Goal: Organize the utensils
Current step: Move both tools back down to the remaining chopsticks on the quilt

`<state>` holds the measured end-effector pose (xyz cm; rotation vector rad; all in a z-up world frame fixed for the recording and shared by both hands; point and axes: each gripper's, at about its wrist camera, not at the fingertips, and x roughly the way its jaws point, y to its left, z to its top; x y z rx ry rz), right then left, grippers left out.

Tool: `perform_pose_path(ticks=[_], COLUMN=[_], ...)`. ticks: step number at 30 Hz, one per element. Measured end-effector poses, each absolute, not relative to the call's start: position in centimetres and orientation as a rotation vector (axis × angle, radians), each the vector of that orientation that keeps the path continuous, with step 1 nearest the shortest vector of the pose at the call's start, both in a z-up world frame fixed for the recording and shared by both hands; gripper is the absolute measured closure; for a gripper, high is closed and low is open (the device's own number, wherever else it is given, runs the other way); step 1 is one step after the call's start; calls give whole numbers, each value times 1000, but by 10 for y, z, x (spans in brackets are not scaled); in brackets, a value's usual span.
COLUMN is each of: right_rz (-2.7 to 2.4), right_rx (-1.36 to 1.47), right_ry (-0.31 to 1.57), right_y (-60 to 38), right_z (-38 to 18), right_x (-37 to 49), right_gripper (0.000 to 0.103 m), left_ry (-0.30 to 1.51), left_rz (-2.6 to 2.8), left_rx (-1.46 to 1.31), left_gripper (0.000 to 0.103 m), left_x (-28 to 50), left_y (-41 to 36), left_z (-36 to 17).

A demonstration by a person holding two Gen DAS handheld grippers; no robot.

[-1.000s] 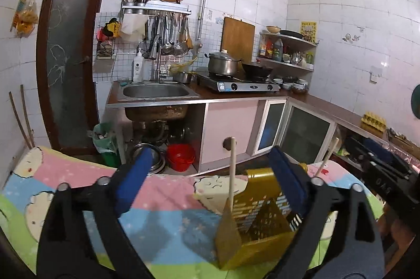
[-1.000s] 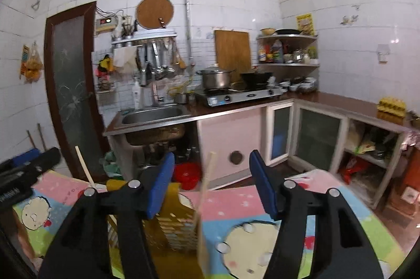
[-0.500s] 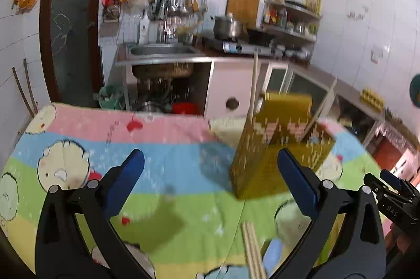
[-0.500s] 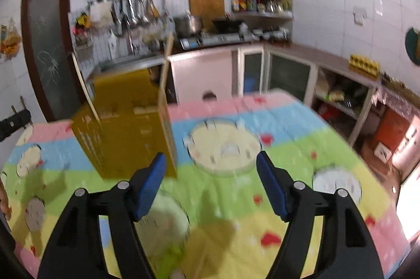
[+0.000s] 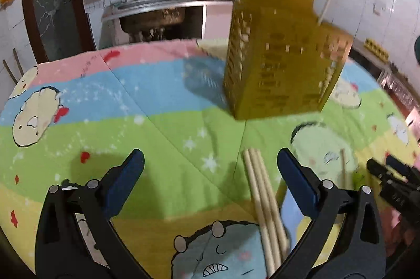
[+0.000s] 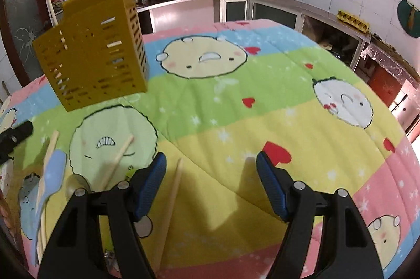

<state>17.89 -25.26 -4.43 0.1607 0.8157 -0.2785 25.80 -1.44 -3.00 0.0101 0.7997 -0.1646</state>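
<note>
Though the shelf bottles and a yellow poster on the far wall carry print, none of it can be read, and the black lettering on the right gripper's body at the left view's edge is too blurred to make out. The yellow slotted caddy stands upright on the cartoon-print cloth towards the table's far side, with two chopsticks poking out of its top; what else it holds is hidden behind its walls, apart from pale bits showing through the slots.

The left gripper has its jaws spread wide, having just opened a little further, and grasps nothing; three chopsticks lie side by side on the cloth between them, running towards the near edge, where they are cut off by the frame. The right gripper has also just been opening and is released, with only bare cloth in its gap. A single chopstick lies just beside its left finger, another further left. A blue spoon lies near the cloth's left edge, partly hidden, and a metal spoon beside it is mostly covered by the finger
</note>
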Motion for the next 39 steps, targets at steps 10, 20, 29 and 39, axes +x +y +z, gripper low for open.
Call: perform_pose_path(ticks=[10,20,29,39], right_rz=[-279,-282,-300,-273], right_rx=[164,161,121,140], right_ry=[819,822,843,871], right_y=[-252,-250,-241,-233], right_z=[-49,-52,-50,-48], right_x=[180,182,181,173], right_gripper=[32,31,32,61], left_ry=[902,914,921,936], left_rz=[-135,-119,-127,-177], left_rx=[-22,3,32,56], left_gripper=[5,5,13,40], left_x=[267,267,265,253], left_y=[-7,-8,-16,-30], left_z=[-55,-58,-57,-53])
